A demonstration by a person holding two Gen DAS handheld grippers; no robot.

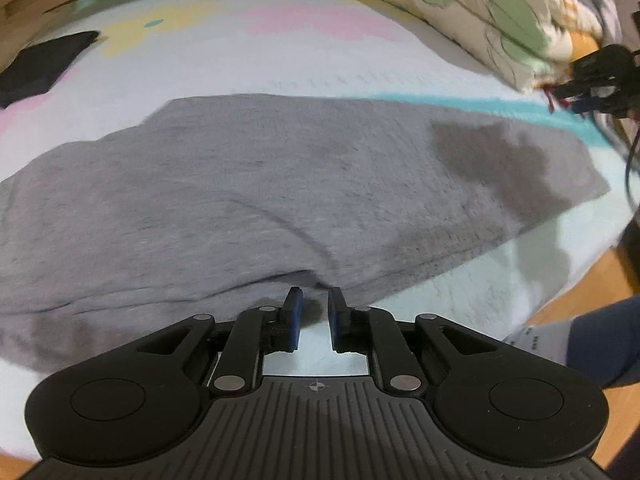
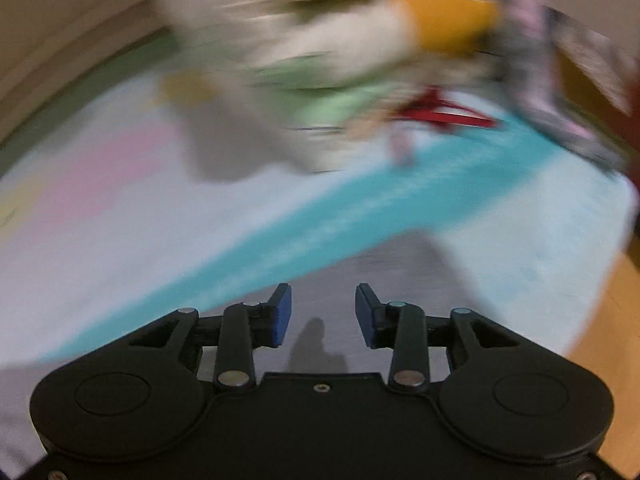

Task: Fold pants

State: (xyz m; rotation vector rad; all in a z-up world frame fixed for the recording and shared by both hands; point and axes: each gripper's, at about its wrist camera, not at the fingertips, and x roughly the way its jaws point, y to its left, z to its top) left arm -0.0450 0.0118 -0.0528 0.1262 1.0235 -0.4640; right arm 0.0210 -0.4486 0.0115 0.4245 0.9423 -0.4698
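The grey pants (image 1: 280, 184) lie folded and spread flat on the pastel bed cover (image 1: 320, 52). My left gripper (image 1: 315, 295) sits at the pants' near edge, its blue-padded jaws a small gap apart with nothing between them. My right gripper (image 2: 323, 294) is open and empty, above a grey corner of the pants (image 2: 400, 272); this view is heavily blurred. The right gripper also shows in the left wrist view (image 1: 596, 80), above the pants' far right end, with its shadow on the cloth.
A cream quilt with green patches (image 1: 480, 12) is piled at the back right and shows blurred in the right wrist view (image 2: 340, 60). A dark cloth (image 1: 44, 64) lies at the far left. The wooden floor (image 1: 592, 288) and the person's leg (image 1: 600, 340) are at the right.
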